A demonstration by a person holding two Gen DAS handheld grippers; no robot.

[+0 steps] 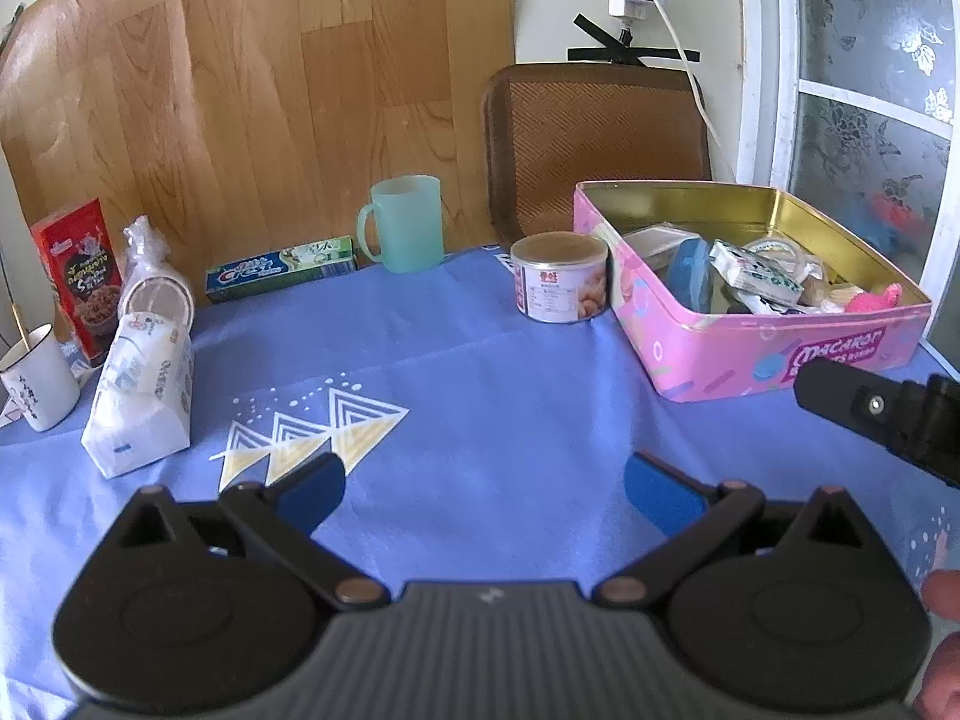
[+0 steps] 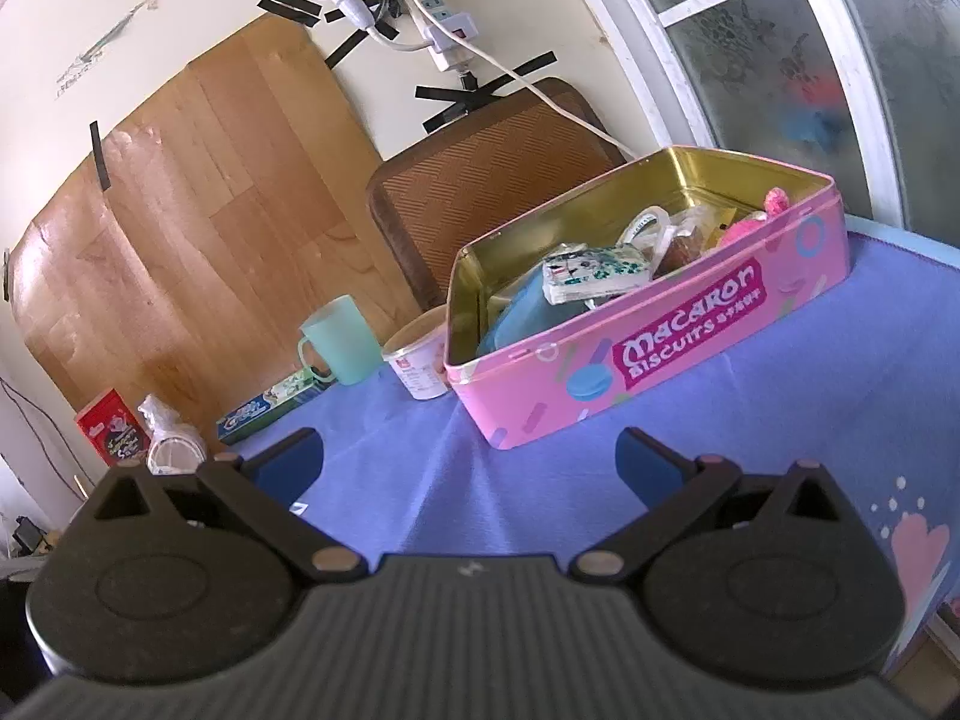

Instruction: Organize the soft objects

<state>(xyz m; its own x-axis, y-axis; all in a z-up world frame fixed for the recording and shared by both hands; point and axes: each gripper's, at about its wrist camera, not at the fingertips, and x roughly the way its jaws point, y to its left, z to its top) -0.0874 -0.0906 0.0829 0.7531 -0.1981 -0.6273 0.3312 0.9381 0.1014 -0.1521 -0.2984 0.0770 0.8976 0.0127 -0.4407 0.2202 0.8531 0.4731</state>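
Note:
A pink Macaron biscuit tin (image 1: 774,360) (image 2: 606,372) stands open at the right of the blue tablecloth. It holds a tissue pack (image 1: 757,274) (image 2: 591,273), a blue item (image 1: 690,273), a pink plush toy (image 1: 873,299) (image 2: 747,225) and wrapped items. A white tissue pack (image 1: 141,396) lies at the left. My left gripper (image 1: 485,489) is open and empty above the cloth. My right gripper (image 2: 469,465) is open and empty in front of the tin; part of it shows in the left wrist view (image 1: 882,414).
A food can (image 1: 558,285) (image 2: 417,369) stands beside the tin's left end. A green mug (image 1: 403,225) (image 2: 335,341), a toothpaste box (image 1: 281,269) (image 2: 270,405), a red box (image 1: 78,273), bagged paper cups (image 1: 157,285) and a white cup (image 1: 36,381) line the back and left.

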